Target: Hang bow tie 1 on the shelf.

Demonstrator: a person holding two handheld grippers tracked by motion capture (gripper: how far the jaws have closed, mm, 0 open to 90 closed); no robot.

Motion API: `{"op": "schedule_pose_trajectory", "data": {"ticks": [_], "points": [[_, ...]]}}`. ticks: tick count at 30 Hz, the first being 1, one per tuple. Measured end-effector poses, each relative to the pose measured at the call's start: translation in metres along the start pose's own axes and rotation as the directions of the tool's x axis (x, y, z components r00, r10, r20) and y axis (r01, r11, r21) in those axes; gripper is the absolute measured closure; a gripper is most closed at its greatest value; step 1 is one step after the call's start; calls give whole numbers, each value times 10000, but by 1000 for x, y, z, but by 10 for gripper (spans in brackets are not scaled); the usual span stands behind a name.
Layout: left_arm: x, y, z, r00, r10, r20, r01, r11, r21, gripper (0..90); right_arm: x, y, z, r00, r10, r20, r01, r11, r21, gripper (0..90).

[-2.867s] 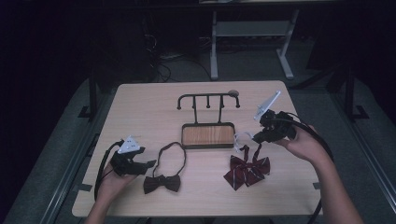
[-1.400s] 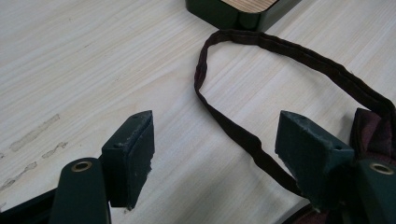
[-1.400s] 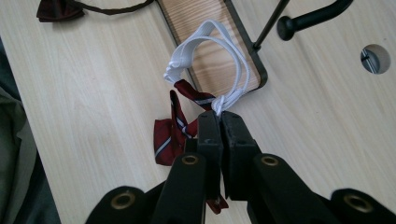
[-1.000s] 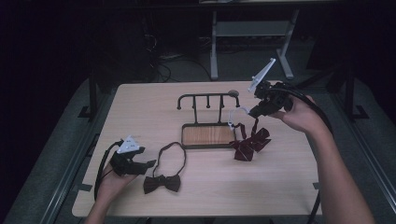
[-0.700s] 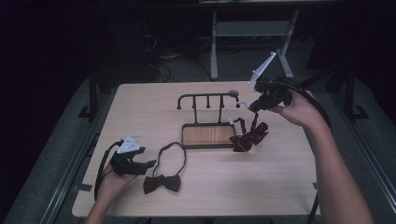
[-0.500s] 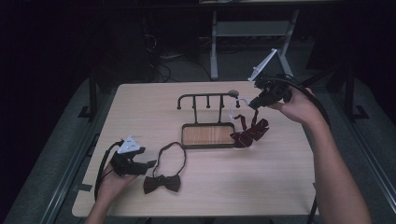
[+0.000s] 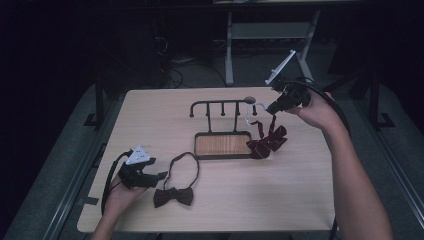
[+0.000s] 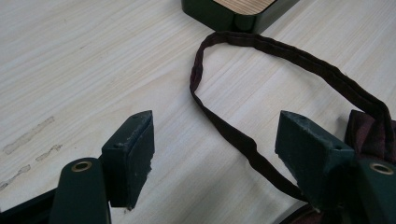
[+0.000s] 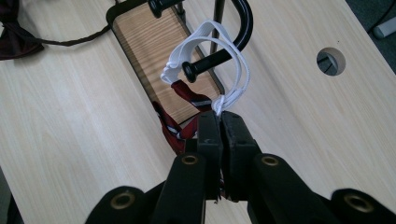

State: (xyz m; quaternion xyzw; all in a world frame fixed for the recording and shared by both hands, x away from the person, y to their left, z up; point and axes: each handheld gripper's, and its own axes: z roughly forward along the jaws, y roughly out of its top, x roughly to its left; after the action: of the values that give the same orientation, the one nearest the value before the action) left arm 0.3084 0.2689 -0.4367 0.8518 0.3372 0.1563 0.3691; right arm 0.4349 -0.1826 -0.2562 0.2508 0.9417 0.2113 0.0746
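A black peg rack [image 7: 222, 106] on a wooden base [image 7: 222, 145] stands mid-table. My right gripper [image 7: 274, 106] is at its right end, shut on the white elastic band [image 9: 205, 46] of a red striped bow tie [image 7: 266, 141]. The band is looped over the rack's end peg [image 9: 210, 60], and the bow [image 9: 180, 126] hangs below it next to the base. Near the front left, my left gripper [image 7: 159, 175] rests low and open. The thin strap [image 8: 243, 142] of a dark bow tie [image 7: 173, 196] lies on the table between its jaws, untouched.
A round cable hole [image 9: 330, 60] pierces the tabletop [image 7: 300, 190] behind the rack's right end. Three other pegs on the rack are bare. The table's edges drop to a dark floor, with a white stand [image 7: 270, 35] behind.
My right gripper has lifted the red bow tie by its white band off the table and carried it back toward the rack's right end. The left gripper has stayed put.
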Motion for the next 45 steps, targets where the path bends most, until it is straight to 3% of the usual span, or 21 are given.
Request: {"op": "schedule_pose_trajectory", "data": {"ticks": [17,29,45], "points": [[0,1,-1,9999,95,-49,-95,10000,12,284,-3,-2,5,9999,119,-43,-118,9998,150,824],[0,1,-1,9999,102,-49,-102,9999,19,284,-1,-9,9,9986,-45,-533,47,10000,46,800],[-1,1,-1,9999,135,-51,-135,9999,53,284,9,-21,17,9962,-253,-832,248,9997,-70,752]]}}
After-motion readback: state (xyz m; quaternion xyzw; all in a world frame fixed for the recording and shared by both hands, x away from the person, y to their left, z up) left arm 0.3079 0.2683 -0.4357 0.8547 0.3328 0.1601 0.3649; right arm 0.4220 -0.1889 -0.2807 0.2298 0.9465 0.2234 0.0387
